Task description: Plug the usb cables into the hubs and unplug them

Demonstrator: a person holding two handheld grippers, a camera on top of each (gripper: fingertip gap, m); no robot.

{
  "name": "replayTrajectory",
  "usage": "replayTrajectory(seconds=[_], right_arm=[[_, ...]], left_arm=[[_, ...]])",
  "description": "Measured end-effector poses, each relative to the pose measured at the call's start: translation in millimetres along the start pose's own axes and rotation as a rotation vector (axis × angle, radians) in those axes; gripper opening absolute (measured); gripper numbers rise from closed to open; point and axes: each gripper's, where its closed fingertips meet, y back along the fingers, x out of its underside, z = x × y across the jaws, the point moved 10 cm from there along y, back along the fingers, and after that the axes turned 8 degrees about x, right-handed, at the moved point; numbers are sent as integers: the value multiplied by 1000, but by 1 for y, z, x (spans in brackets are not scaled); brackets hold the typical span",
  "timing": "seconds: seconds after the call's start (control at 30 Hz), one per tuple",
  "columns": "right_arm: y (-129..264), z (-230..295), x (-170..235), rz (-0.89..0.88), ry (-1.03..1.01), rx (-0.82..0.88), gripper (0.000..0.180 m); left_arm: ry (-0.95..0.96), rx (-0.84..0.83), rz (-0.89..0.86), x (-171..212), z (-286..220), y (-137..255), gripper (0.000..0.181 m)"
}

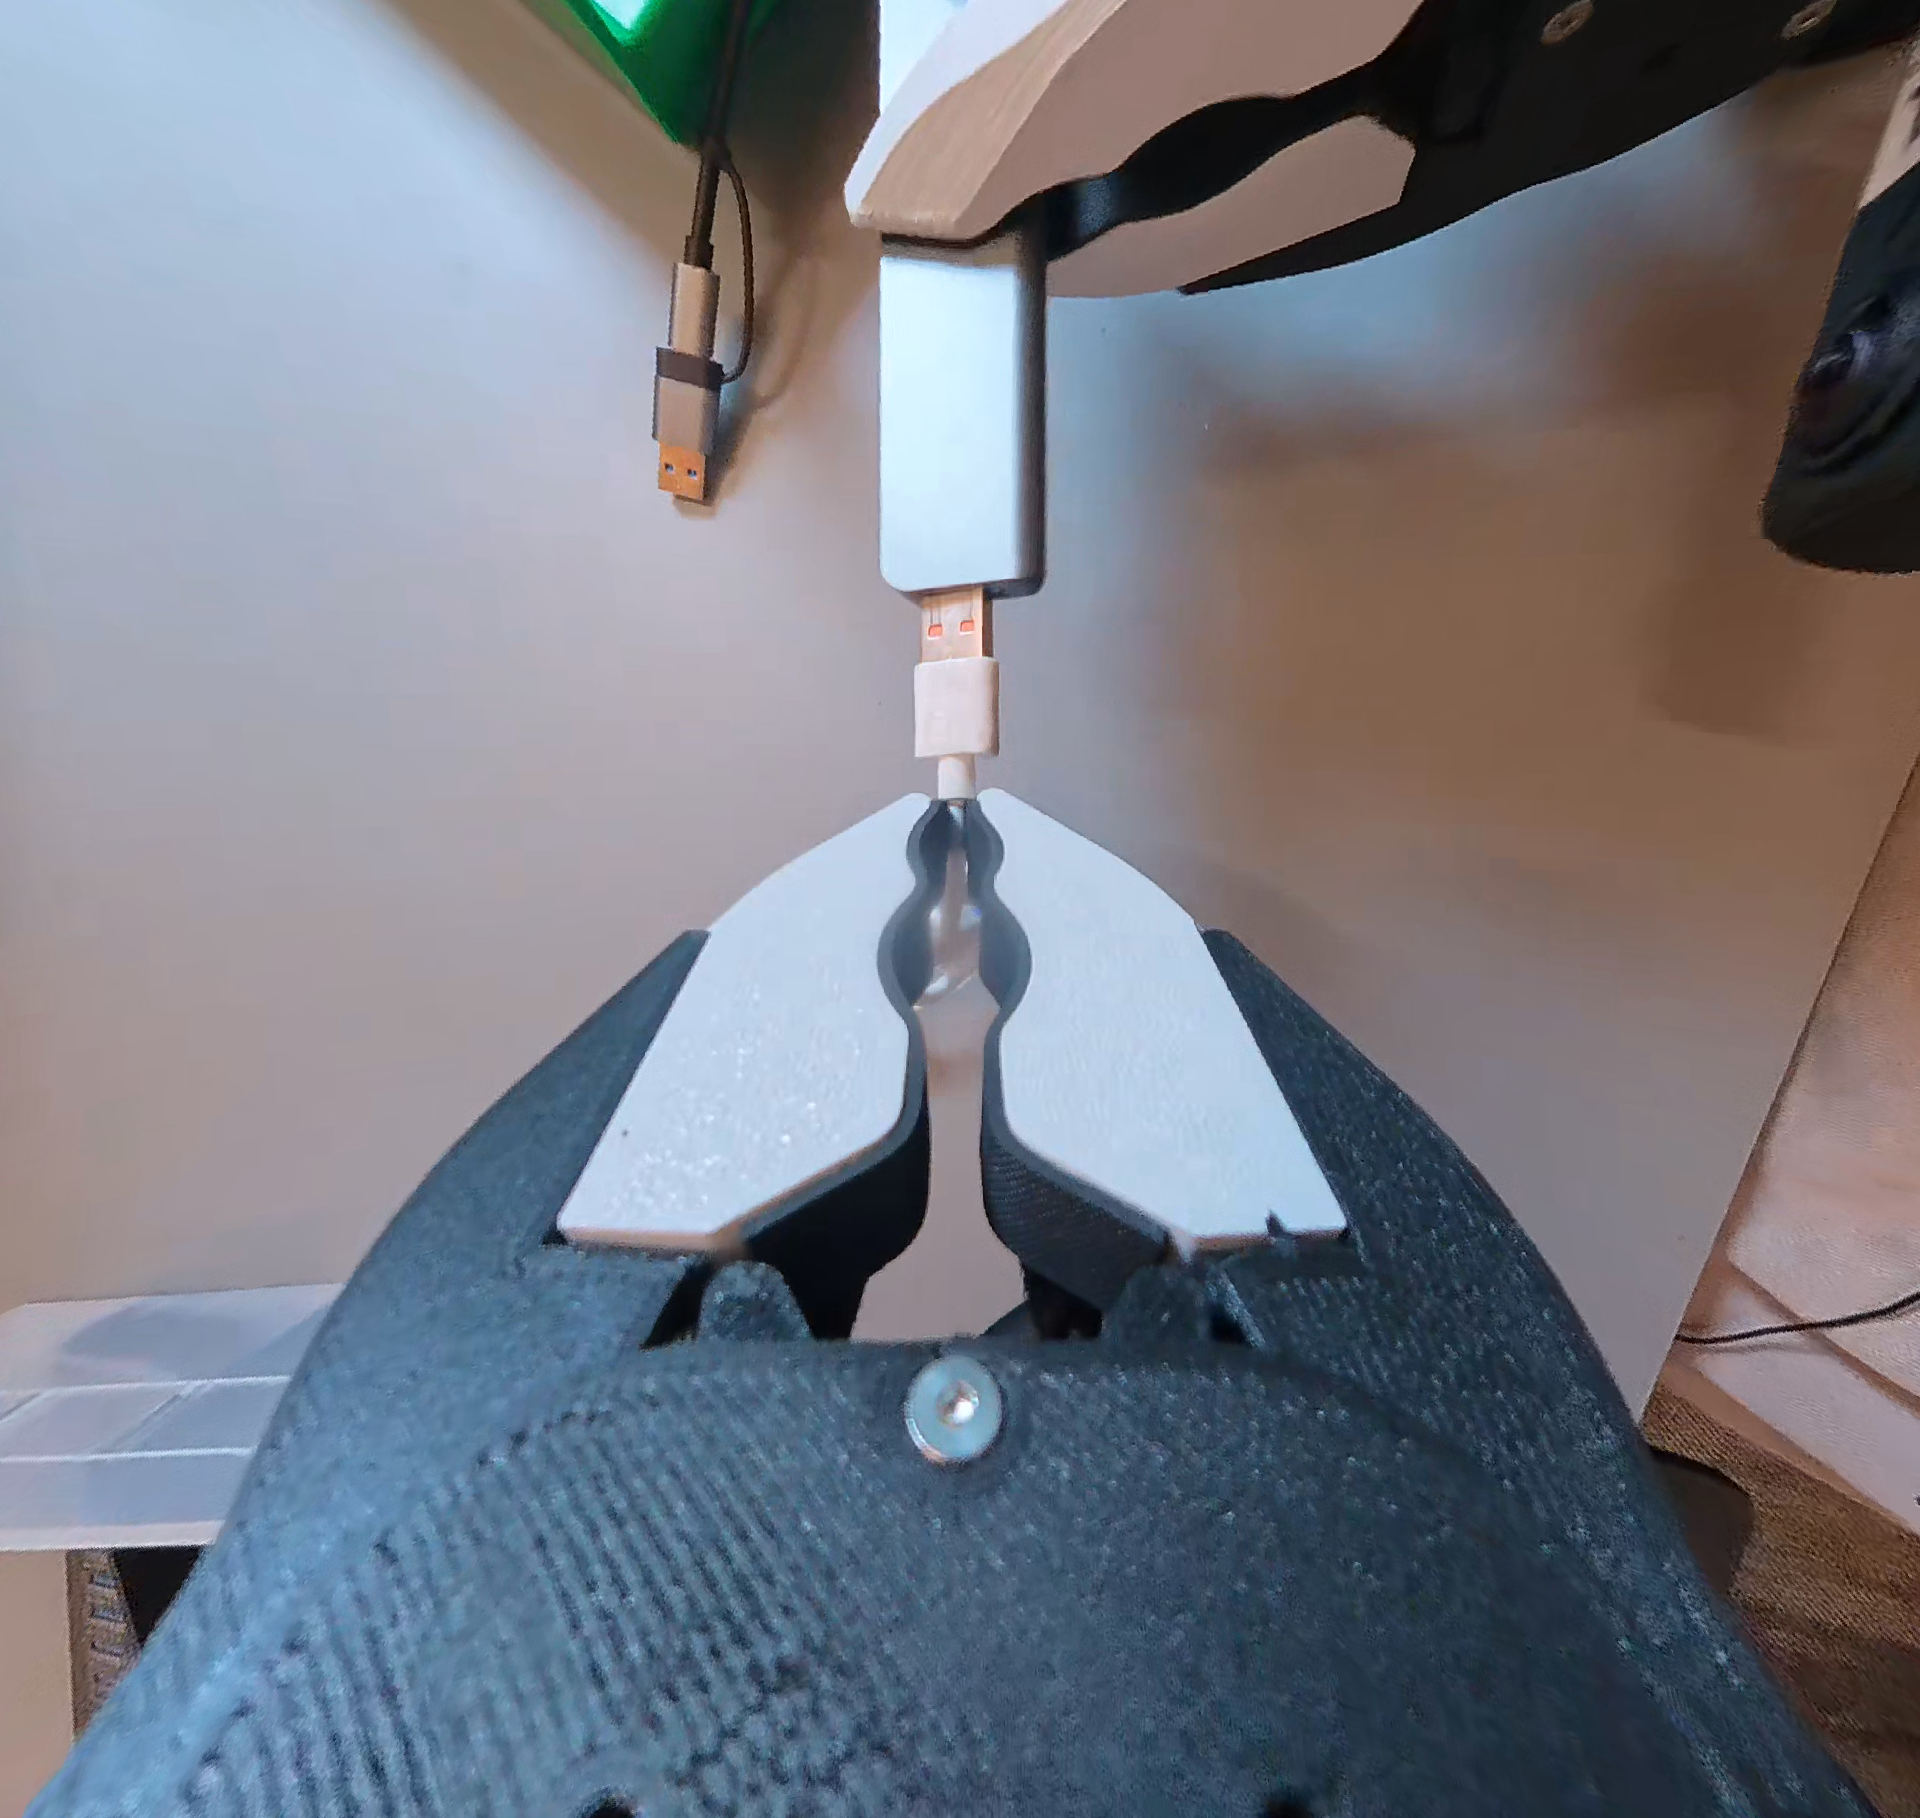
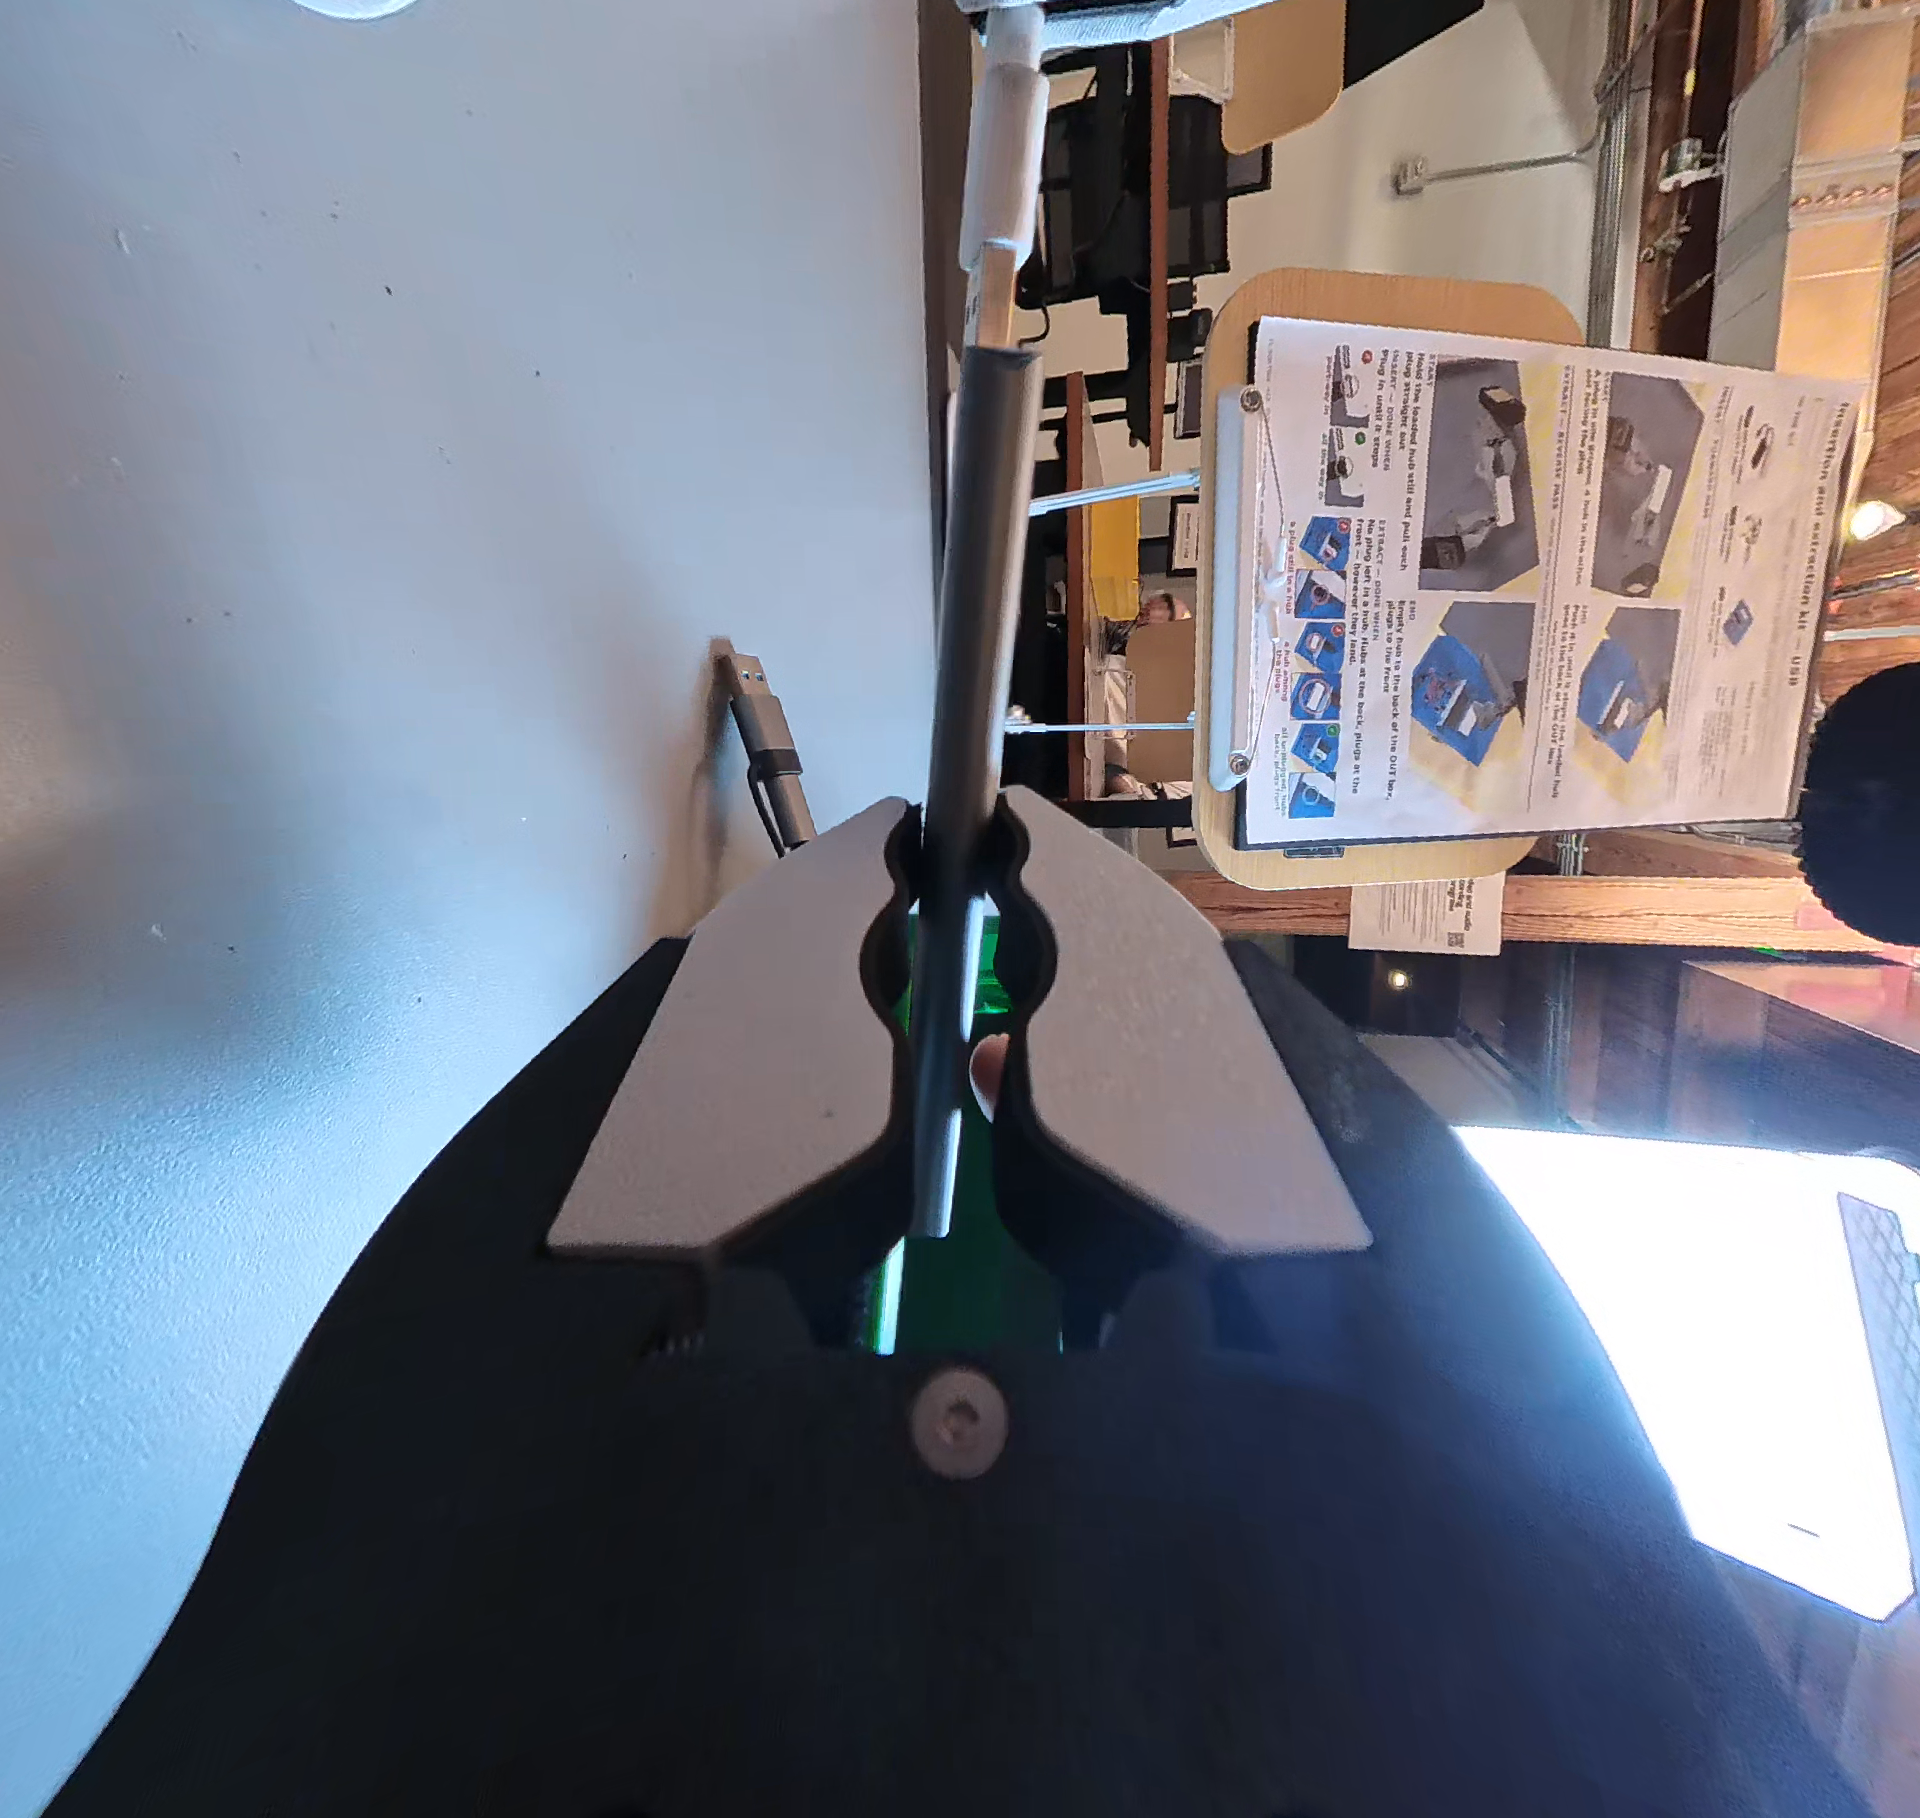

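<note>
Left claw [image 1: 954,804] clamped on white usb cable [image 1: 956,696], its plug partly inside grey hub [image 1: 958,428], right claw [image 2: 958,818] gripping that hub, spare grey plug [image 1: 686,423] left of hub

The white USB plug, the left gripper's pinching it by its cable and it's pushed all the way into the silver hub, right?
Not all the way. In the left wrist view the white USB plug has most of its metal tip outside the silver hub. The left gripper does pinch it by its cable.
</note>
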Motion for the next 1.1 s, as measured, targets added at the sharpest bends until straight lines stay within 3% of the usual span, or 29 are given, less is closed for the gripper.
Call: replayTrajectory(seconds=[0.03, 0.53, 0.97, 1.1], right_arm=[[-1, 1, 0, 10, 2, -13, 11], [6, -2, -2, 23, -67, -53, 11], [6, 6, -14, 112, -23, -99, 10], [5, 9, -15, 97, -9, -114, 10]], left_arm=[[-6, -4, -5, 0, -2, 0, 3], [13, 5, -156, 4, -10, 1, 3], [62, 36, -118, 4, -11, -9, 3], [38, 191, -152, 0, -30, -17, 3]])
